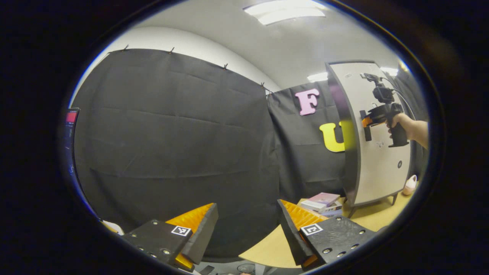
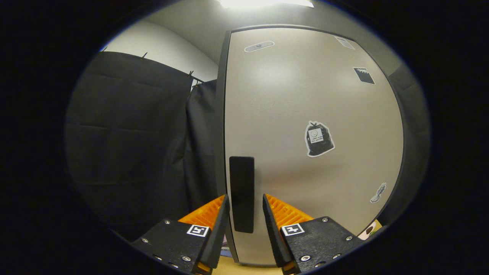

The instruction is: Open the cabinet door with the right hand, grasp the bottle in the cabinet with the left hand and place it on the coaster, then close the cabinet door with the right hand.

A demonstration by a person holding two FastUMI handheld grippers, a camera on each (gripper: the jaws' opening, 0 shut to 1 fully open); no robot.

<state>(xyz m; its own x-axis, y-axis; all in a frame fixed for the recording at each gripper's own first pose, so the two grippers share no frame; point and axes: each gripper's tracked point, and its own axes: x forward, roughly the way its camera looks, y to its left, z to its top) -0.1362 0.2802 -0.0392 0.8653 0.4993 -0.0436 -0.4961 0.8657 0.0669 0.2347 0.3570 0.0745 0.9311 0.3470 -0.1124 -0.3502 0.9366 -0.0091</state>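
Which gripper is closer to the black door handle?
The right gripper: its fingers sit on either side of the handle on the cabinet door. The left gripper hangs far back, above the table.

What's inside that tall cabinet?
Can't be seen: the cabinet door is closed, covering everything inside. The right gripper has its fingers either side of the door handle, with gaps showing, so not yet gripping.

Black cloth [image 1: 172, 152] hangs clipped across the left and centre, a white wall [image 1: 183, 42] above it. Ceiling lights [image 1: 284, 11] glow at top. A yellow table [image 1: 267, 248] sits lower right, books [image 1: 321, 202] stacked on it.
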